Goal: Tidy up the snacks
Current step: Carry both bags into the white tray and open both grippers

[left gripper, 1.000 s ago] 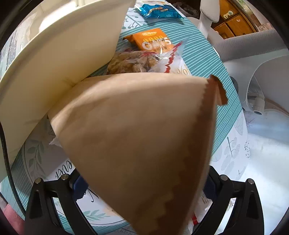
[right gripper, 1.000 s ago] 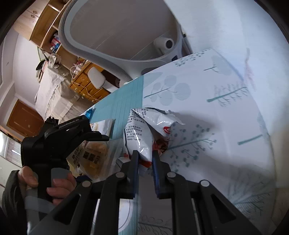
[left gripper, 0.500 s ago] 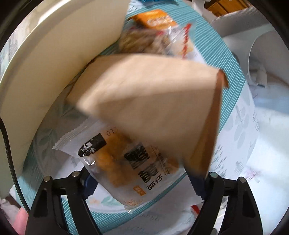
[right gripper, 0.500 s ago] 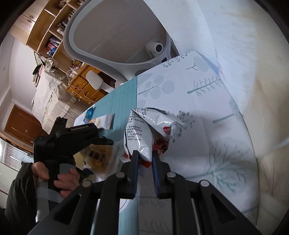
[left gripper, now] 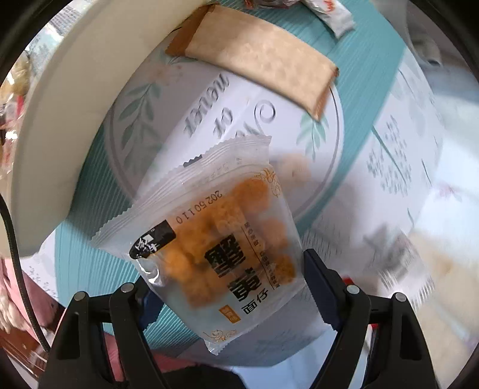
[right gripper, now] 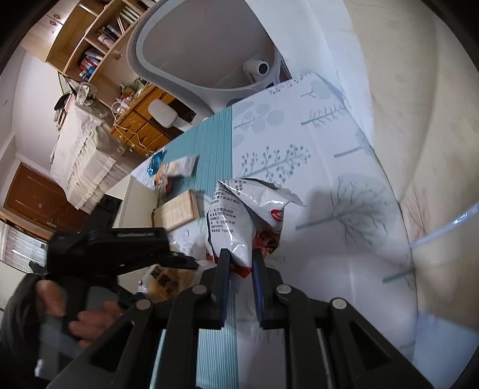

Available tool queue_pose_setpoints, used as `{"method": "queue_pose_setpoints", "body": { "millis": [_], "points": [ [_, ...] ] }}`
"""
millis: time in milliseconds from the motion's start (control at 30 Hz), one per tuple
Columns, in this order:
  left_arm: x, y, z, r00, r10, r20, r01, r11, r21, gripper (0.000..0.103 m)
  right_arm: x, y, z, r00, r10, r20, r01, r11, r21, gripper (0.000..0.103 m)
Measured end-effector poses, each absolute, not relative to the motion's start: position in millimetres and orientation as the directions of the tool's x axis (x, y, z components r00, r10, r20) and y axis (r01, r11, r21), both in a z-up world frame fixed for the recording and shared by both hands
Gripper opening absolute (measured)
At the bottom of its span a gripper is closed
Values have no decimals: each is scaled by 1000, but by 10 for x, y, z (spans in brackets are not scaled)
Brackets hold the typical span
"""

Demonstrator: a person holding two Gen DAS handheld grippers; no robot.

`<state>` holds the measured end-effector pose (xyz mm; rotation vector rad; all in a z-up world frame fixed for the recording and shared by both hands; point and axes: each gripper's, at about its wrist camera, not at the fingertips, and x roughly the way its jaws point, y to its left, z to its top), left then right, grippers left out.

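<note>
My left gripper (left gripper: 226, 270) is shut on a clear packet of orange snack pieces (left gripper: 221, 239), held by its two sides just above the patterned tablecloth (left gripper: 209, 98). A brown paper packet (left gripper: 260, 62) lies flat on the table farther out, beside the wall of a white box (left gripper: 60, 119). In the right wrist view my right gripper (right gripper: 241, 254) is shut on the lower edge of a white foil snack bag (right gripper: 236, 215) with red print. The bag hangs clear of the table. A hand (right gripper: 86, 320) holds the left gripper at lower left.
More snack packets lie at the table's far end: a blue one (right gripper: 155, 163) and an orange-and-white one (right gripper: 179, 166). A white sachet (left gripper: 335, 18) lies past the brown packet. A grey office chair (right gripper: 185, 45) stands behind the table, with wooden drawers (right gripper: 140, 125) beyond.
The brown packet has left my left jaws and now lies on the table farther away. The clear packet has come into view between the narrowed jaws. My right gripper has risen with the white bag.
</note>
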<state>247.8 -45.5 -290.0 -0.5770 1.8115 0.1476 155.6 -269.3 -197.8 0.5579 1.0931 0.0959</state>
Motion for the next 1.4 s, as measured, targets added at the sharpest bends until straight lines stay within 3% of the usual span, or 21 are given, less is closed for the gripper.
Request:
{"method": "queue_pose_setpoints", "body": {
  "millis": [367,767,1067,1400],
  "points": [
    [2011,-174,-2178,-115,-303,-946,-281,923,-262,81,1181,-2334,-1850,436,347,-831,157,879,449,14],
    [1874,426,-1531,135,-354,-926,-14,933,-359,82,999,-1584,-1498,486,325,-811,107,899,424,14],
    [1784,1250,-1167,321,-344,-882,120,939,-323,82,958,-817,-1331,552,334,-764,95,885,455,14],
    [1898,2022,-1135,416,-312,-854,173,949,-262,82,1055,36,-1285,606,349,-715,29,888,458,14]
  ]
}}
